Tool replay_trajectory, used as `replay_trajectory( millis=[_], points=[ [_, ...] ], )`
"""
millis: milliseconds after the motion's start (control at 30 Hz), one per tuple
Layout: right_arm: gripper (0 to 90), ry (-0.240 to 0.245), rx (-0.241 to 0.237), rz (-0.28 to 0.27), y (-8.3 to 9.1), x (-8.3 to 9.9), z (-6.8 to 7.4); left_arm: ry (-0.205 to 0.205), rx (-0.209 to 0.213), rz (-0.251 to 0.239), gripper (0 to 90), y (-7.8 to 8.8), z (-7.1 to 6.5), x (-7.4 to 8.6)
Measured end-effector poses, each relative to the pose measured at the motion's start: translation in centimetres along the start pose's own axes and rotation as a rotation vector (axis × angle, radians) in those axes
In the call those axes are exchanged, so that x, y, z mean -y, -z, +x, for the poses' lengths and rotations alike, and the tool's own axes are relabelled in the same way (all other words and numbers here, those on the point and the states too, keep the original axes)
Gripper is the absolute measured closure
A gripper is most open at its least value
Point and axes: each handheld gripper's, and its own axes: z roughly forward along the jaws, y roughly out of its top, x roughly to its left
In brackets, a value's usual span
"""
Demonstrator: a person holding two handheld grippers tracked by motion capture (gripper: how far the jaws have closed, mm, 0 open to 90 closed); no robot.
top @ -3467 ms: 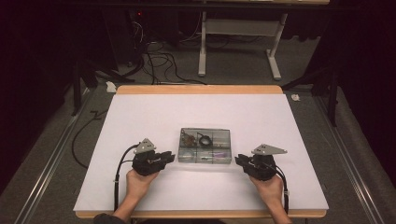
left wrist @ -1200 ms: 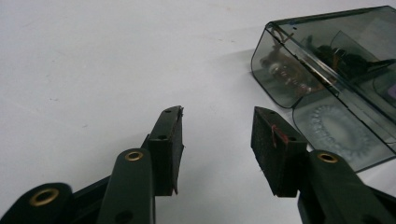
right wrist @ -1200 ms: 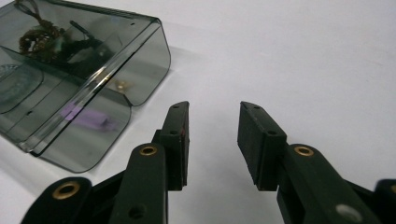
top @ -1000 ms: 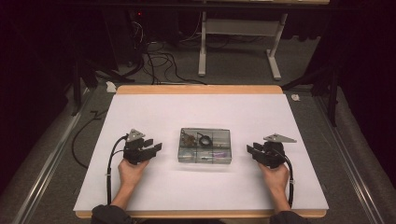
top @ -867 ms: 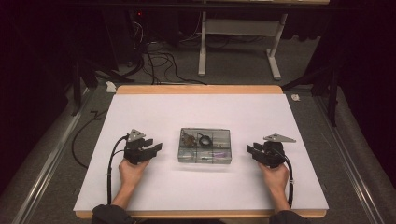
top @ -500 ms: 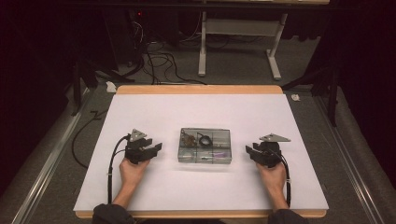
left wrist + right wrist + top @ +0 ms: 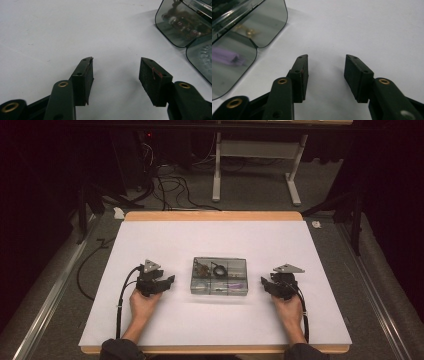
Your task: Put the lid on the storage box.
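A clear plastic compartment box [image 7: 219, 276] with small parts in its cells lies at the middle of the white table [image 7: 210, 240]. My left gripper [image 7: 170, 281] rests on the table a short way left of the box and points at it. In the left gripper view, the left gripper [image 7: 116, 61] is open with bare table between its pads, and the box [image 7: 185, 25] is at the upper right. My right gripper [image 7: 264, 282] sits just right of the box. In the right gripper view, the right gripper [image 7: 326, 57] is open and empty, with the box [image 7: 249, 30] at the upper left. Both pairs of jaws have just been opening.
The table has a wooden rim [image 7: 212, 215] along its far edge. Beyond it on the floor lie black cables [image 7: 165, 185] and a white desk frame [image 7: 255, 165]. A metal rail [image 7: 55, 285] runs along the floor to the left.
Both hands have drawn back from the box's sides since the earliest frame. Over the last second they have stayed in place while both grippers' jaws spread wider.
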Motion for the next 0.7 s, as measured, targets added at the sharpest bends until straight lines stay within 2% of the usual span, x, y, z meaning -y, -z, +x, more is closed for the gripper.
replay_trajectory(
  millis=[67,167,267,700],
  points=[
    [52.2,0.022,0.016,0.004,-0.03,0.01,0.27,-0.025,-0.008,0.005,42.0,-0.07,-0.26,0.01],
    [48.9,0.011,0.013,0.001,-0.06,0.06,0.16,-0.076,-0.038,0.018,38.3,-0.17,-0.87,0.03],
    [46.5,0.014,0.018,0.002,-0.06,0.11,0.21,-0.061,-0.031,0.017,37.2,-0.18,-0.71,0.04],
    [42.1,0.009,0.009,0.003,-0.10,0.11,0.12,-0.064,-0.037,0.019,35.0,-0.18,-0.78,0.05]
  ],
)
